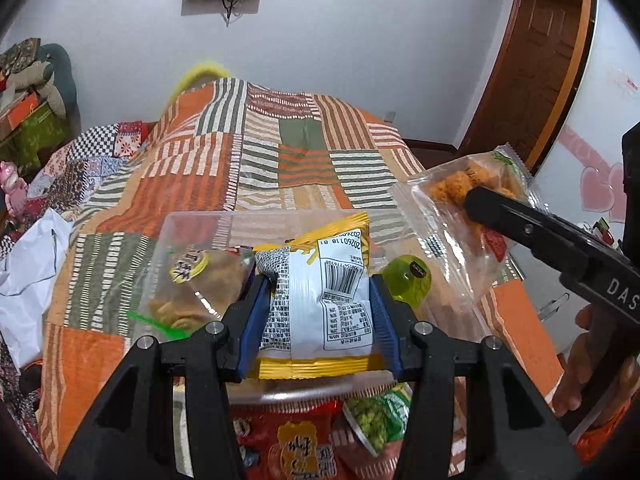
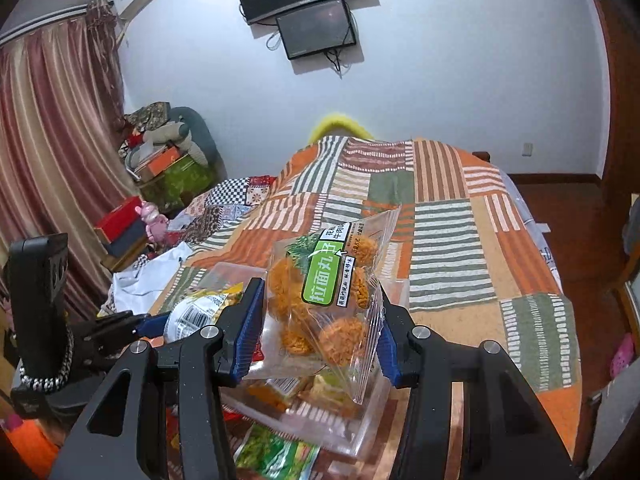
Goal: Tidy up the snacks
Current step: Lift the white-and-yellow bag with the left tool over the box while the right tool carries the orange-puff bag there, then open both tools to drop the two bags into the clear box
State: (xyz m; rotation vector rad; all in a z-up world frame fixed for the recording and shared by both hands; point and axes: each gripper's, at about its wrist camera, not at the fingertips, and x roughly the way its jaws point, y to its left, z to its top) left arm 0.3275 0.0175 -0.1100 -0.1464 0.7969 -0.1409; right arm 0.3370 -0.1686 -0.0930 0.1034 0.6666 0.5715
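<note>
White walls back a bed [image 1: 304,152] that fills most of both views under a patchwork cover of orange, green and cream stripes. Its far end is bare and flat. A wooden door [image 1: 548,52] stands beyond the right edge, with open brown floor [image 2: 568,232] beside the bed, while the left edge is crowded by a curtain [image 2: 48,152], stacked boxes and a crumpled white bag [image 1: 28,280]. Two dark screens [image 2: 316,28] hang on the wall.

On the near part of the cover sits a clear plastic bin [image 1: 192,220] with thin, see-through walls. Inside it lie a bag of round crackers [image 1: 196,288] against the left wall and a green jelly cup [image 1: 408,280] near the right. Loose packets, one red [image 1: 296,440] and one of green peas [image 1: 376,416], lie on the cover in front of the bin's near rim.

Left gripper [image 1: 318,312] has its blue pads clamped on the sides of a white and yellow snack packet [image 1: 320,300], held above the bin's near rim. Right gripper [image 2: 320,320] is closed on a clear bag of orange noodle balls [image 2: 324,292] with a green label, held up over the bin's right side and just right of the other packet.
</note>
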